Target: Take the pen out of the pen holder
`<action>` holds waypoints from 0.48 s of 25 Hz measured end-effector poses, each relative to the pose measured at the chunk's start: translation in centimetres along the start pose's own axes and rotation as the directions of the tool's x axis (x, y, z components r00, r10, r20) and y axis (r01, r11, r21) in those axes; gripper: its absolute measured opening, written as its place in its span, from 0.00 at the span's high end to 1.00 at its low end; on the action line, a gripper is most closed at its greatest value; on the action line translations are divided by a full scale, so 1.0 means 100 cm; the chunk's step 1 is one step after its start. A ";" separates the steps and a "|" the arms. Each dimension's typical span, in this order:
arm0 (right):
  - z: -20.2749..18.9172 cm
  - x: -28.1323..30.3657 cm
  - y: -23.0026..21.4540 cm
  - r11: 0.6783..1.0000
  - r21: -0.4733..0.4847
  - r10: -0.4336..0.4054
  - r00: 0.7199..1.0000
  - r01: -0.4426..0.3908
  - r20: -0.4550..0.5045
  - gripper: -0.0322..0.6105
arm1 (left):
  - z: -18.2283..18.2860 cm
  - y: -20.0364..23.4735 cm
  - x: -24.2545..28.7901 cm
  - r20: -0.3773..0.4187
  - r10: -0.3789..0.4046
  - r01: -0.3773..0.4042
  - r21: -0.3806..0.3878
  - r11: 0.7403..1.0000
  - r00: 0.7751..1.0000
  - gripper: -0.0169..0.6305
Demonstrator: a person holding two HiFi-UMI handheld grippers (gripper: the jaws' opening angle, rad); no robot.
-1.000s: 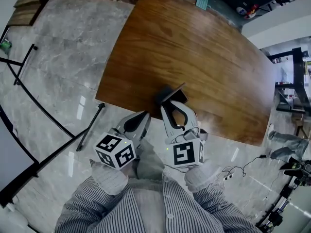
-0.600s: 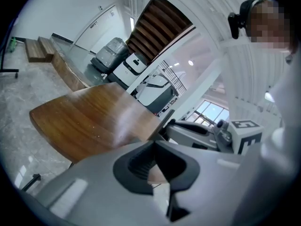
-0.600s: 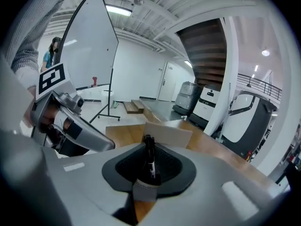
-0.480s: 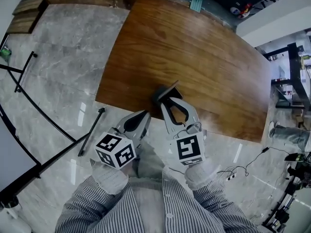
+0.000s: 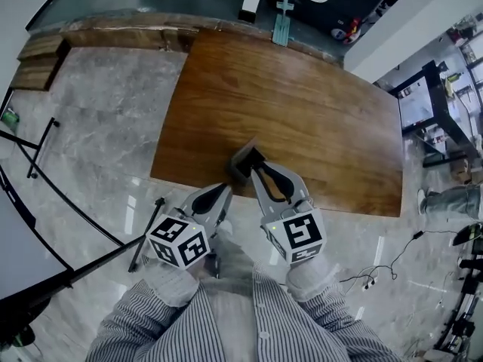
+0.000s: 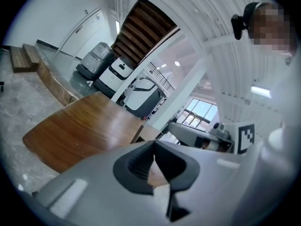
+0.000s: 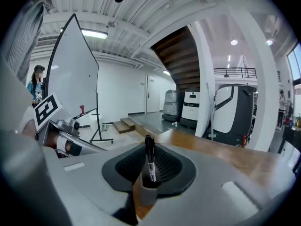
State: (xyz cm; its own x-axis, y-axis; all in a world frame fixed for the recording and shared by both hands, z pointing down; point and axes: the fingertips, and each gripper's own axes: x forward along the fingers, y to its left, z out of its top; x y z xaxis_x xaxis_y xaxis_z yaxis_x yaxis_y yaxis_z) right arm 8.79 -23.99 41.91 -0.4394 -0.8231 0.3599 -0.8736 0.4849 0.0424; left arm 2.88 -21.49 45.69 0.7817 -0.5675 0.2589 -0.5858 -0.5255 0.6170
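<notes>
A small grey pen holder (image 5: 241, 166) sits at the near edge of the brown wooden table (image 5: 317, 104). My right gripper (image 5: 255, 170) is shut on it from the near side. In the right gripper view the holder (image 7: 148, 194) shows between the dark pads, and a black pen (image 7: 150, 163) stands upright in it, right gripper (image 7: 149, 175) closed around the cup. Whether the holder rests on the table or hangs just above it I cannot tell. My left gripper (image 5: 225, 188) hovers just off the table's near edge, left of the holder, shut on nothing (image 6: 153, 147).
Black stand legs (image 5: 45, 142) and a black rod (image 5: 147, 232) cross the marble floor at left. Cables (image 5: 370, 277) lie on the floor at right, near a person's legs (image 5: 445, 202). A whiteboard (image 7: 70, 79) and parked service machines (image 7: 193, 107) stand beyond the table.
Both grippers have risen. The right gripper has rolled, turning its marker cube, with the pen holder still between its jaws. The left gripper stays shut and empty.
</notes>
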 end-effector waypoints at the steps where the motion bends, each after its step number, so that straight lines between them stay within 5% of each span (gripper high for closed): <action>1: 0.004 -0.005 0.000 1.000 0.010 -0.008 1.000 0.008 0.016 0.86 | 0.000 -0.004 -0.002 -0.003 -0.006 0.006 0.014 1.000 1.000 0.96; 6: 0.014 -0.031 -0.001 0.989 0.145 -0.021 0.995 0.007 0.094 0.86 | 0.002 -0.021 -0.008 -0.015 -0.024 0.025 0.062 0.998 1.000 0.96; 12: 0.011 -0.057 0.004 0.937 0.345 -0.005 0.985 -0.055 0.171 0.86 | 0.001 -0.038 -0.013 -0.025 -0.044 0.046 0.112 0.993 0.999 0.96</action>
State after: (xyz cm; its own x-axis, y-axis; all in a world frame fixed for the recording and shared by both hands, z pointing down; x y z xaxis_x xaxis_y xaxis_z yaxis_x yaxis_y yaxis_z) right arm 10.71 -19.40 38.88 -0.4646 -0.8638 0.1949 -0.8664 0.3979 -0.3016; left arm 4.04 -18.80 42.86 0.8117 -0.5277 0.2503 -0.5693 -0.6190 0.5411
